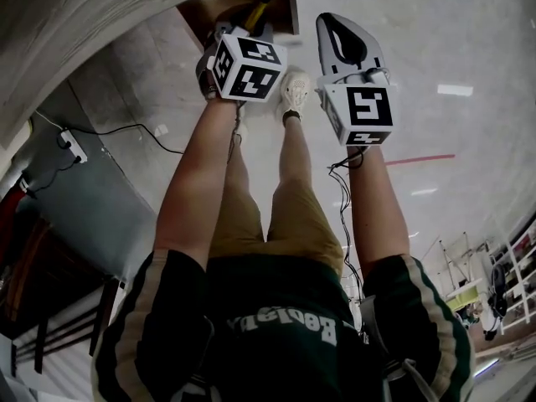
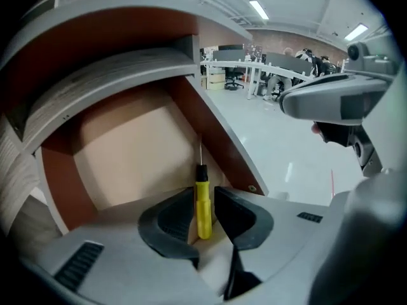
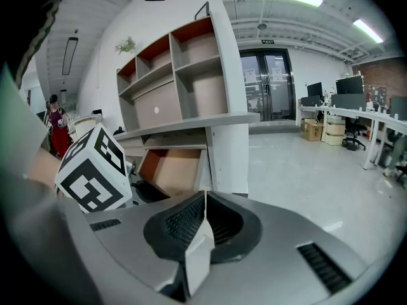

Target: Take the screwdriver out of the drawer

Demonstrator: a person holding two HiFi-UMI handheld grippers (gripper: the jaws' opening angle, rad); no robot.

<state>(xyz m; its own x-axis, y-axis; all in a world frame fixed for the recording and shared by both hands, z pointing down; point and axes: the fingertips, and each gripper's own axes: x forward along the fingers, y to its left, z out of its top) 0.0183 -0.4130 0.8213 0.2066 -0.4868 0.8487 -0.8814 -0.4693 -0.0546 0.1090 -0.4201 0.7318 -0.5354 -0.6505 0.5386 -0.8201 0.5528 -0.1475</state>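
Observation:
A screwdriver (image 2: 203, 213) with a yellow handle and a thin metal shaft points into the open wooden drawer (image 2: 127, 148). My left gripper (image 2: 203, 194) is shut on the handle, one black pad against each side. In the head view the left gripper (image 1: 241, 33) reaches into the drawer (image 1: 219, 7), where the screwdriver (image 1: 262, 5) shows yellow. My right gripper (image 1: 329, 18) hangs beside the drawer over the floor, apart from it. In the right gripper view its jaws (image 3: 204, 197) are closed together with nothing between them, and the drawer (image 3: 170, 170) lies ahead to the left.
The drawer belongs to a white and brown shelf unit (image 3: 184, 75) with a worktop (image 1: 75, 23) above it. The person's shoe (image 1: 293, 89) stands close below the drawer. A power strip (image 1: 74, 146) and cable lie at the left. Office desks (image 2: 254, 68) stand far off.

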